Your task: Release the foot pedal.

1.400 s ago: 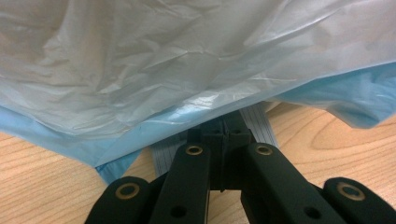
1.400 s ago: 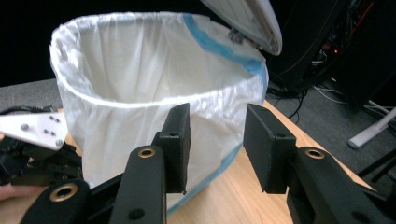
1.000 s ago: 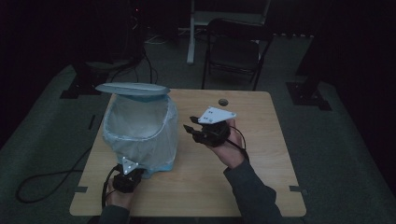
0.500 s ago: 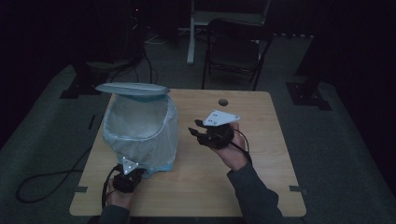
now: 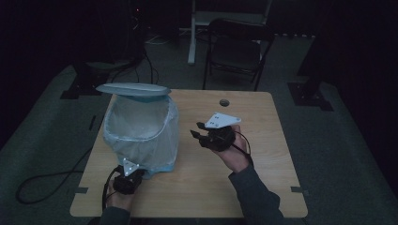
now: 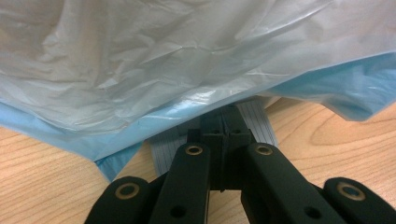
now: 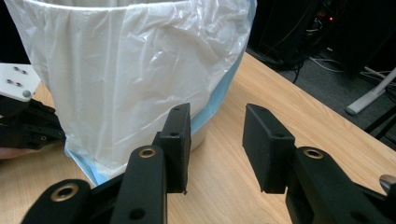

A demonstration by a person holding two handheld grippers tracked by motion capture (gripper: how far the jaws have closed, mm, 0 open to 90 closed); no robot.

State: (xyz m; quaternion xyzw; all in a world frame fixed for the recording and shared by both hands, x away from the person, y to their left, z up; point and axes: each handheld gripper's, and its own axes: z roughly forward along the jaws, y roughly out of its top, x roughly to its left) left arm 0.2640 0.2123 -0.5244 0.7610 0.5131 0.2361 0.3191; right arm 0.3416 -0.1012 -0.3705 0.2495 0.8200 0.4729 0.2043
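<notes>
Both left gripper (image 6: 223,133) fingers pinch the bin's pedal (image 6: 252,122) under the bag (image 6: 187,60); right gripper (image 7: 215,140) fingers gape wide beside it

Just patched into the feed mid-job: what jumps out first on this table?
The bin, lined with a white bag over a blue one, stands on the left half of the wooden table with its grey lid tipped up behind. The left claw is shut at the bin's base, under the bag's hem. The right claw is open and empty beside the bin, pointing at it.
</notes>
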